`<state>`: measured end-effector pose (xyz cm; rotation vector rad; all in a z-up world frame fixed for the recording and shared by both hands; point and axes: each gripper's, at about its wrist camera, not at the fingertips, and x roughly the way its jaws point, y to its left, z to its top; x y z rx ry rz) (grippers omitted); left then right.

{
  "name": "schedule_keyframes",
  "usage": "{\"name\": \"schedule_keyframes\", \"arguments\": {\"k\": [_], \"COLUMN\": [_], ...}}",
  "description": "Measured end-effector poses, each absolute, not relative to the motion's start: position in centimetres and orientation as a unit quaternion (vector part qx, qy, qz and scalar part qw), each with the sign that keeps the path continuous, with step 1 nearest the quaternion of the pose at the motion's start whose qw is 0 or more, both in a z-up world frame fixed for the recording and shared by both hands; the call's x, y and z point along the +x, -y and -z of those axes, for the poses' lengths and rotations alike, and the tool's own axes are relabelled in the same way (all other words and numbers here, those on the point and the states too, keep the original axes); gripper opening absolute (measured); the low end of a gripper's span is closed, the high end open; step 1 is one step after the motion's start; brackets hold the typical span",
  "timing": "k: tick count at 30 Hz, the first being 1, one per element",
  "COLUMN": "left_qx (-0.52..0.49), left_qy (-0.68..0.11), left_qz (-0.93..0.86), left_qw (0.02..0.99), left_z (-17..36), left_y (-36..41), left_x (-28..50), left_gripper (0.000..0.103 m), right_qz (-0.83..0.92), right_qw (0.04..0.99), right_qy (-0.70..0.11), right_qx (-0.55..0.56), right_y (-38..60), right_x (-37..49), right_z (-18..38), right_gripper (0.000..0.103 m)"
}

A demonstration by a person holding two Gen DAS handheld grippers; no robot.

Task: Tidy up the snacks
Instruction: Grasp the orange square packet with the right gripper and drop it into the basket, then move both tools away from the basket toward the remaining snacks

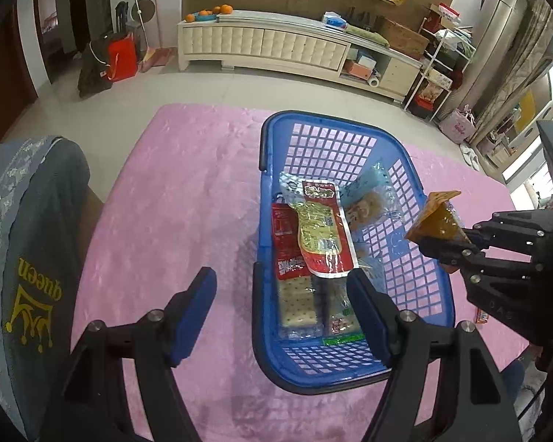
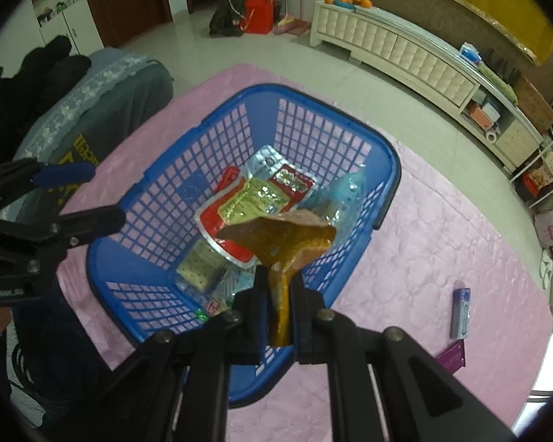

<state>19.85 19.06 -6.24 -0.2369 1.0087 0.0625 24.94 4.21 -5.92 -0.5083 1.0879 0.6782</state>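
Left wrist view
Support: pink quilted cloth [image 1: 173,199] covering the table
Basket: blue plastic lattice basket [image 1: 409,276] on the cloth, toward its right edge
Basket contents: red and yellow foil snack pack [image 1: 322,232] on top; clear-wrapped pale cracker pack [image 1: 298,302] at the near end; further wrapped snacks beneath and beside
Left gripper [image 1: 282,304]: black frame, blue pads; jaws set wide apart, nothing between them; one finger over the cloth, the other over the near end of the basket
Right gripper [image 1: 457,250]: enters from the right edge, clamped on an orange-brown clear snack packet [image 1: 433,223] above the basket's right rim
Left edge: grey fabric with a yellow crown print [image 1: 37,294]

Right wrist view
Right gripper [image 2: 280,294]: jaws pressed tight on the lower end of the orange-brown packet [image 2: 287,243]; packet held in the air above the near part of the basket [image 2: 381,169]
Left gripper [image 2: 92,199]: at the left edge, jaws apart, empty
Cloth, right edge: blue-and-white stick pack [image 2: 461,313] and purple packet [image 2: 451,357], both outside the basket
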Motion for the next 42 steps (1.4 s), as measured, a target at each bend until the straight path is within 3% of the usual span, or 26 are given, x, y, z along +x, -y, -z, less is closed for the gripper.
{"name": "schedule_keyframes", "arguments": {"k": [4, 7, 10, 12, 31, 42], "left_qx": [-0.120, -0.132, -0.131, -0.131, -0.086, -0.046], "left_qy": [-0.480, -0.480, -0.482, -0.483, -0.479, -0.471], "left_qz": [-0.023, -0.017, -0.019, -0.015, 0.006, 0.054], "left_qw": [0.869, 0.867, 0.866, 0.866, 0.873, 0.879], "left_z": [6.6, 6.9, 7.1, 7.1, 3.8, 0.9], "left_y": [-19.2, -19.5, -19.3, -19.1, -13.7, -6.1], "left_x": [20.1, 20.3, 20.3, 20.2, 18.5, 19.0], "left_gripper": [0.071, 0.071, 0.071, 0.071, 0.071, 0.071], "right_qz": [-0.302, -0.290, -0.279, -0.277, -0.256, -0.219], "right_qw": [0.768, 0.769, 0.779, 0.780, 0.799, 0.830], "right_qy": [-0.513, -0.510, -0.499, -0.499, -0.522, -0.506], "right_qx": [-0.238, -0.254, -0.258, -0.257, -0.151, -0.088], "right_y": [-4.6, -4.9, -4.9, -4.8, 3.1, 11.5], "right_x": [25.3, 25.3, 25.3, 25.2, 24.0, 22.9], "right_z": [6.6, 6.8, 6.5, 6.3, 2.6, -1.1], "right_gripper": [0.016, 0.030, 0.051, 0.073, 0.074, 0.074]}}
